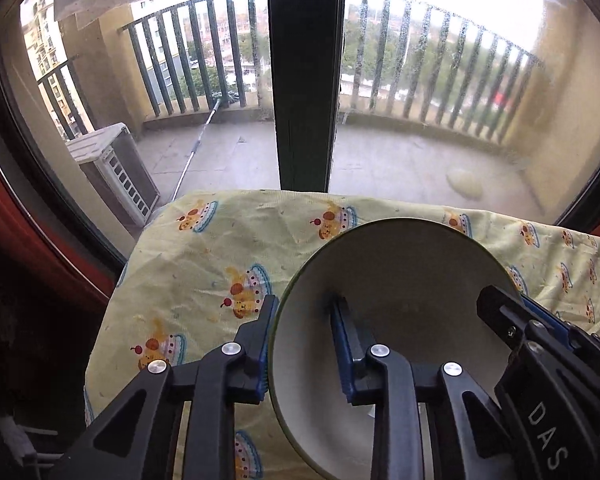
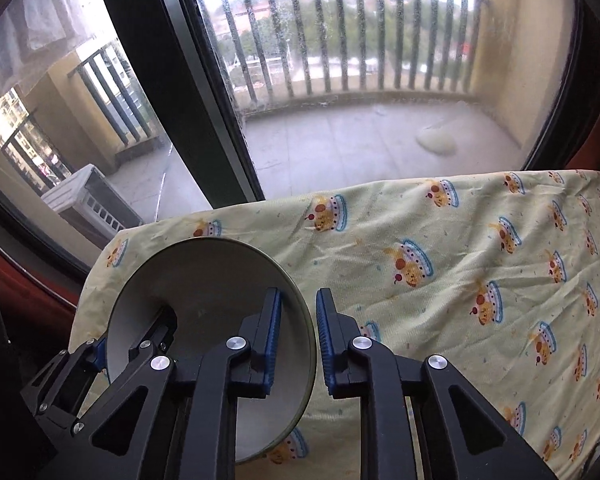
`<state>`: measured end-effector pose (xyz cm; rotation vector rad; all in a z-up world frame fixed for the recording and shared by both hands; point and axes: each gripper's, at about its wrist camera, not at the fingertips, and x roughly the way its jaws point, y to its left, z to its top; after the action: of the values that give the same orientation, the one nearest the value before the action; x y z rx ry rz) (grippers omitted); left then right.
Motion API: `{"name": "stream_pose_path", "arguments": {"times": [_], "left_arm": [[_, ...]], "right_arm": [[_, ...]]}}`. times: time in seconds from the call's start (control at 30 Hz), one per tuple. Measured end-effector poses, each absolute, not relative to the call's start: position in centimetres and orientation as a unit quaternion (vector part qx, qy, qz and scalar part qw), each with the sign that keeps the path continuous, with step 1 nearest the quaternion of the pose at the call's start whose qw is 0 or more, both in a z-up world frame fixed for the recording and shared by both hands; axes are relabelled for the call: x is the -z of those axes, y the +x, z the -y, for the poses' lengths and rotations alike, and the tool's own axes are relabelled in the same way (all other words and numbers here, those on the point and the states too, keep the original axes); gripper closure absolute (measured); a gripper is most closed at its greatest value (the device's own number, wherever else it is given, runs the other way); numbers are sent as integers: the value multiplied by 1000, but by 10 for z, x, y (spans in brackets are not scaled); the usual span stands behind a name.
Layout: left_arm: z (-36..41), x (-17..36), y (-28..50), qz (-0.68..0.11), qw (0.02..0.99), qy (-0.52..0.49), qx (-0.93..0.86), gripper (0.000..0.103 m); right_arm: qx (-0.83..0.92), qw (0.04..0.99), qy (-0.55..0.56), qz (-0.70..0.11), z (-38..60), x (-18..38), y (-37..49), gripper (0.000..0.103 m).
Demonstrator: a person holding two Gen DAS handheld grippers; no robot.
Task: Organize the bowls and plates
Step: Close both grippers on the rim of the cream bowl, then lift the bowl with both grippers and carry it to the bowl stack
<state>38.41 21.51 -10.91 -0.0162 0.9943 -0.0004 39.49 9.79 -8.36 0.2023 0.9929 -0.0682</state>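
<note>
Bowl [image 1: 400, 280] on yellow cloth [image 1: 220, 248] — both grippers' fingers [image 1: 266, 344] clamped on opposite rim edges.

Both cameras sit close above the yellow cartoon-print cloth [image 1: 204, 248], looking down and forward — left one from the round white bowl [image 2: 216, 280]'s left side, right one from its right.

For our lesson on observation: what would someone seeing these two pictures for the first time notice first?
A pale bowl fills the foreground, gripped at opposite sides of its rim by the left gripper and the right gripper, each with one jaw inside and one outside. Under it lies a yellow cloth with a cartoon print. Behind is a big window onto a railed balcony.
</note>
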Motion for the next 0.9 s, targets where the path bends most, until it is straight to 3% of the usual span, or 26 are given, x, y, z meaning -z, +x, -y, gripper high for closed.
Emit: {"name": "stream_pose_path", "arguments": {"times": [0.9], "left_arm": [[-183,91,337,-478,878,4,27,78]], "right_arm": [[57,870,119,-474,-71,64,338,84]]}}
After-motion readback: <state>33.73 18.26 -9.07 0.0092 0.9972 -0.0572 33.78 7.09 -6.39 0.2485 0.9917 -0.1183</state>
